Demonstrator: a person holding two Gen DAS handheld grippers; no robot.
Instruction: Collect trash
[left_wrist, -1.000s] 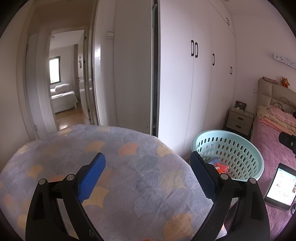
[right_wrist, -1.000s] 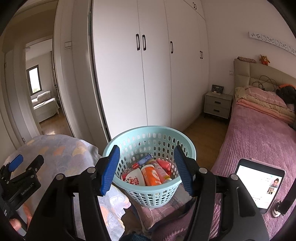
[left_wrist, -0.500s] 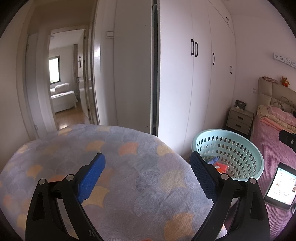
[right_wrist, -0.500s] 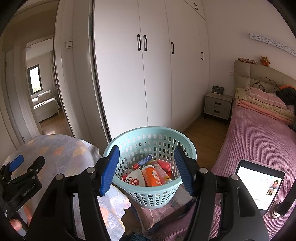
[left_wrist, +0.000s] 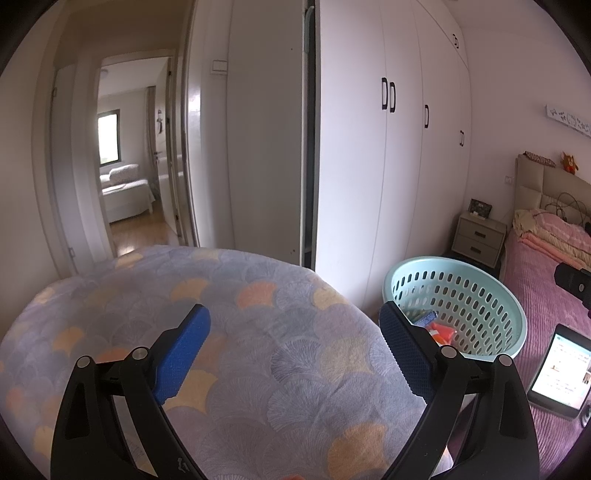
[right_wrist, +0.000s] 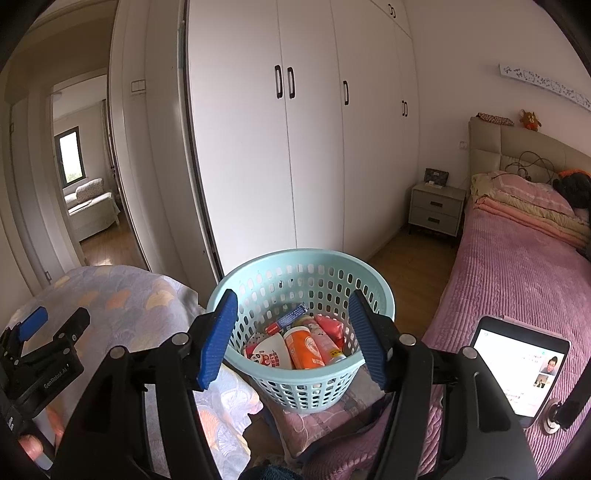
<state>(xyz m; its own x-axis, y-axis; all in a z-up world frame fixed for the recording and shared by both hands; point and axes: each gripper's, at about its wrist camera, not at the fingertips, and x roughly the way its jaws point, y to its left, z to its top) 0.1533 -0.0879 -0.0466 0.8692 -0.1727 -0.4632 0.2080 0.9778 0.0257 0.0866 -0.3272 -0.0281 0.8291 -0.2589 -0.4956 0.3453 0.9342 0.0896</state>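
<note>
Bedroom unchanged: both grippers' fingers stay released, empty, near the trash-filled basket.

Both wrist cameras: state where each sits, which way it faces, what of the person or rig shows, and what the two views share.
Left wrist: on the left gripper, facing out and slightly down over the patterned cover; its own open fingers show.
Right wrist: on the right gripper, facing the trash-filled basket; its open fingers and the left gripper show.
Shared: basket, wardrobe, bed, tablet.
</note>
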